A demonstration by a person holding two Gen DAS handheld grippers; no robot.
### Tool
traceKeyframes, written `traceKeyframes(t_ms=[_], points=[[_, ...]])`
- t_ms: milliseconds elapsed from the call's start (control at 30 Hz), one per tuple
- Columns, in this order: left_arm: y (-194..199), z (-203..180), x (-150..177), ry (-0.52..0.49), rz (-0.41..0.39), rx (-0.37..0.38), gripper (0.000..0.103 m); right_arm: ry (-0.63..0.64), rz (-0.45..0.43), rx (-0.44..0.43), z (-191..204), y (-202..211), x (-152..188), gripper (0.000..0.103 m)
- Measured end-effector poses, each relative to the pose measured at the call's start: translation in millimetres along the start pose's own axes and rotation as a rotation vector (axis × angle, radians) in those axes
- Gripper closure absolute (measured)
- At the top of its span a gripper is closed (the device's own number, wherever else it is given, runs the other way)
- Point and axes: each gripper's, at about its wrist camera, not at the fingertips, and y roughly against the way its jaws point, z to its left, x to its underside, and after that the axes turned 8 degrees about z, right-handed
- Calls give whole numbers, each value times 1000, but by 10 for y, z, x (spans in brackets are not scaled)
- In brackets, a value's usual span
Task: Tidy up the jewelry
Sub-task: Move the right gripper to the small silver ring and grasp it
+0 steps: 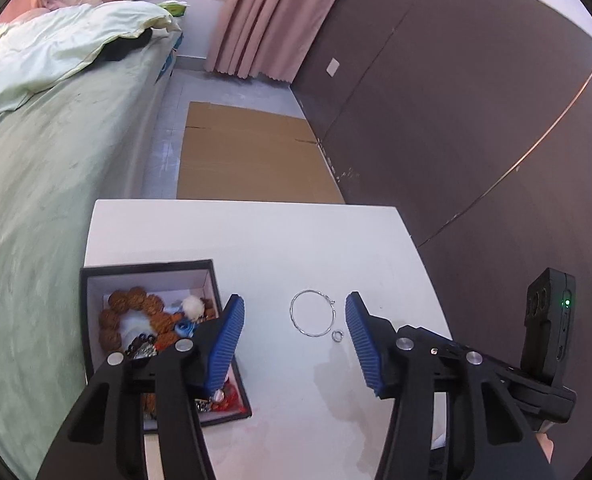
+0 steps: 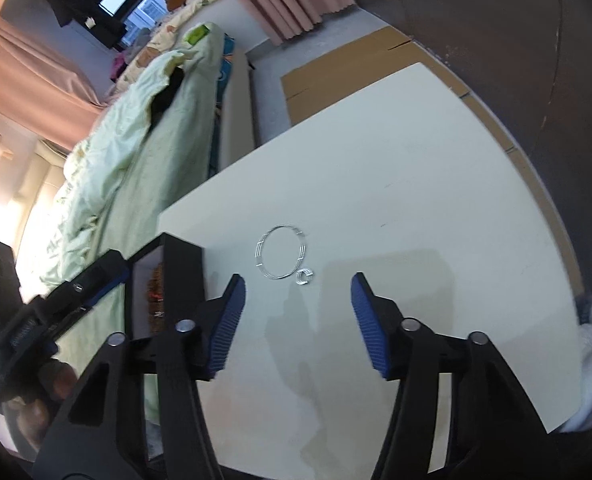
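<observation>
While both tools (image 1: 293, 344) (image 2: 298, 322) gape empty, bangle (image 1: 312, 313) mid-table (image 1: 296, 240), box (image 1: 215, 280) at left edge.

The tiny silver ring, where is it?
The tiny silver ring lies on the white table, just beside the big silver hoop, to the right of the black jewelry box in the left wrist view.

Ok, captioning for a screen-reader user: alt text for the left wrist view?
An open, empty left gripper hovers over a white table above a thin silver bangle and small ring. An open black box of beaded jewelry sits left.
</observation>
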Motion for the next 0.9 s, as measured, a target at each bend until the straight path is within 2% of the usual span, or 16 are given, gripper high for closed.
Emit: traceKeyframes(t_ms=[100,267,333,533,700,900], points=[[-111,-43,-74,-27,39,-19,60,31,26,26,-1,-91,-44,60],[-301,29,-103,-26,80,-27,67,88,66,68,87,-273,-93,62],[-323,84,-117,-12,89,-20,75,108,75,85,136,-344,-107,63],[-252,291,-140,28,75,1,75,168,113,175,289,-622,-148,69],[-152,347,-196,31,49,7,75,234,129,286,393,-772,-132,72],[-151,371,-266,42,41,29,75,304,132,366,469,-861,-100,78]])
